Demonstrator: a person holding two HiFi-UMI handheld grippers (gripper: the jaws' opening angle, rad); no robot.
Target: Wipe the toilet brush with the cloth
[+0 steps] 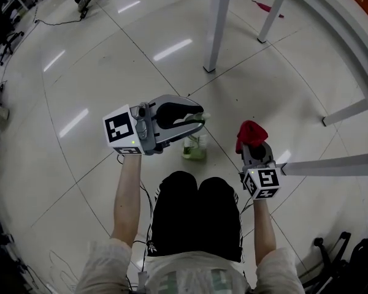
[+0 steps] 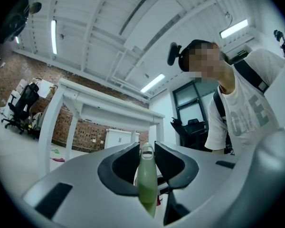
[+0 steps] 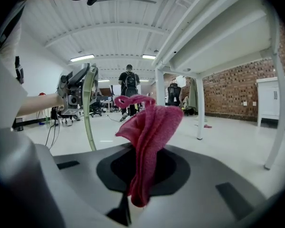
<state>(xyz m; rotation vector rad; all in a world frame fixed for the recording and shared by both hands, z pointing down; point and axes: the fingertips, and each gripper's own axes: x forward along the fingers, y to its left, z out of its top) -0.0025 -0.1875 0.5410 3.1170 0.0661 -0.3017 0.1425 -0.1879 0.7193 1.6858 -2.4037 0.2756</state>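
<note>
The pale green toilet brush (image 1: 195, 147) stands on the floor in front of my knees in the head view. My left gripper (image 1: 199, 118) is shut on its thin green handle (image 2: 146, 179), which runs up between the jaws. My right gripper (image 1: 253, 146) is to the right of the brush, apart from it, and is shut on a bunched red cloth (image 1: 251, 132). In the right gripper view the cloth (image 3: 149, 137) sticks up from the jaws, and the curved green handle (image 3: 88, 113) shows at the left.
White table legs (image 1: 216, 26) stand on the glossy tiled floor ahead, and a table frame bar (image 1: 331, 164) runs just right of my right gripper. A pink item (image 1: 267, 7) lies under the table. A person (image 3: 129, 87) walks far off. Cables trail at the far left.
</note>
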